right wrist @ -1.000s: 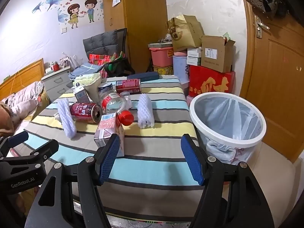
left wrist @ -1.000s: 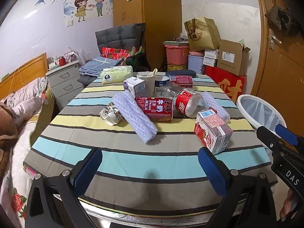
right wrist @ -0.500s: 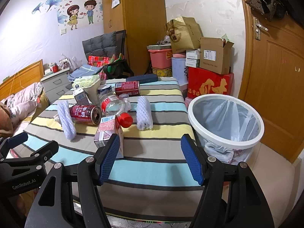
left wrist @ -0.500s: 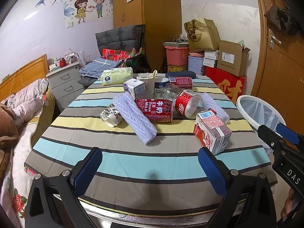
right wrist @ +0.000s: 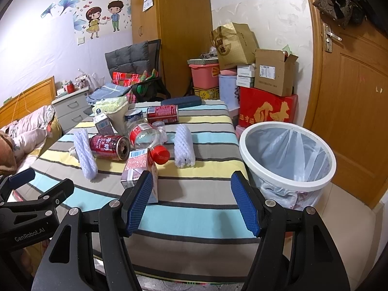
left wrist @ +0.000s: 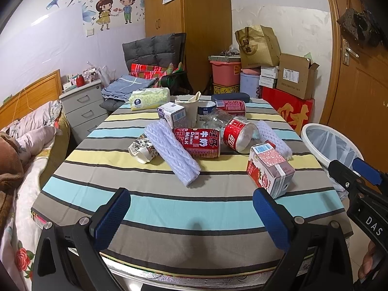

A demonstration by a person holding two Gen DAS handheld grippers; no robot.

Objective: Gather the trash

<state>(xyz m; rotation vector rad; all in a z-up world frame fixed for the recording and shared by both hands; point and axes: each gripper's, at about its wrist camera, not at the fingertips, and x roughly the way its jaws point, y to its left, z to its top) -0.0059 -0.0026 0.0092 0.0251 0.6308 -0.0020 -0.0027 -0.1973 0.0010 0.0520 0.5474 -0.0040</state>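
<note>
Approach step: both grippers, left gripper and right gripper, gape empty; next, seize lower-centre milk carton for right-hand bin.

Even indoor light was bright; soft shadows lay under the table clutter, focus stayed sharp, fisheye edges bent and darkened

Trash clustered on striped table, lined white bin beside

Left claw gaping wide at bottom of frame, empty; red milk can lying mid-table, carton right of centre, bin at right edge.
</note>
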